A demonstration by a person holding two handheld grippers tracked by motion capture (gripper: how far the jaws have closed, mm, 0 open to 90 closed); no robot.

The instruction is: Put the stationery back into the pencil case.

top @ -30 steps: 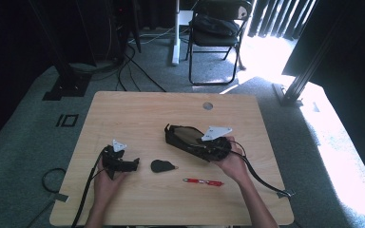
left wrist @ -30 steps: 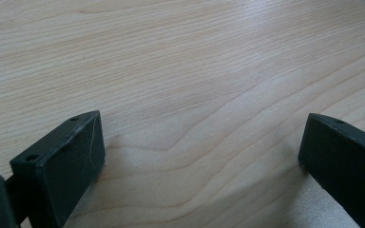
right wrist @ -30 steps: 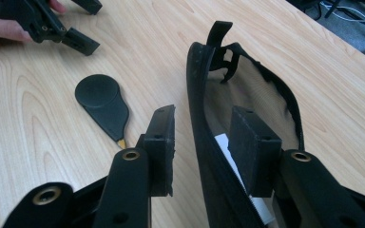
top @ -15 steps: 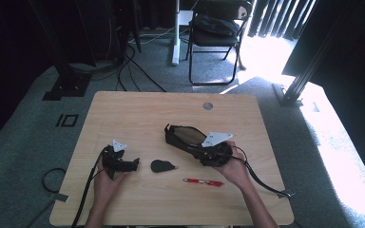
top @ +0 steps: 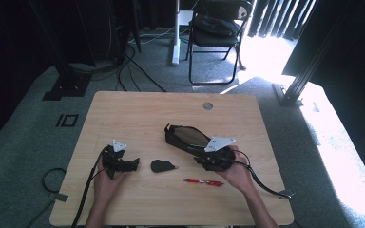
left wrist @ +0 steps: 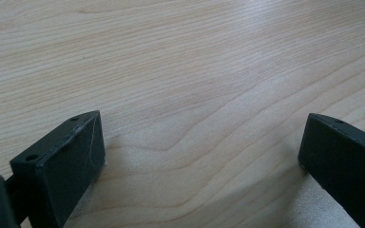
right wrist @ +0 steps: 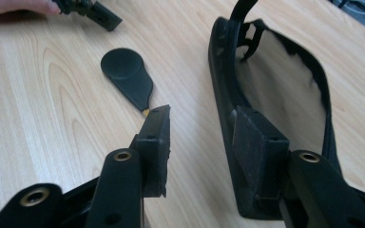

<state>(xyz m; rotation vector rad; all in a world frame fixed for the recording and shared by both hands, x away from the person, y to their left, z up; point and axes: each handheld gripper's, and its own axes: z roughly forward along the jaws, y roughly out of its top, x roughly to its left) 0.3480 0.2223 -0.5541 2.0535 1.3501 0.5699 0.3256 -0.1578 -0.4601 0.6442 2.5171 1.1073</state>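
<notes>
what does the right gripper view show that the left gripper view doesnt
Right gripper view alone: the open black case, with one jaw of the right gripper against its side wall, the black teardrop-shaped piece, and farther off the left gripper in a hand. Left gripper view alone: the left gripper's own wide-open jaws over bare wood. Both: the light wooden table.

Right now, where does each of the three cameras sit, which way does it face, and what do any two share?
High view: above the person's side, looking forward and down on the table; forearms, both hands.
Left gripper view: rides the left tongs, facing bare wood; open jaws.
Right gripper view: rides the right tongs, facing the black case and teardrop piece; open jaws.
Shared: high and right gripper views both show the case, the teardrop piece, the left tongs.
</notes>
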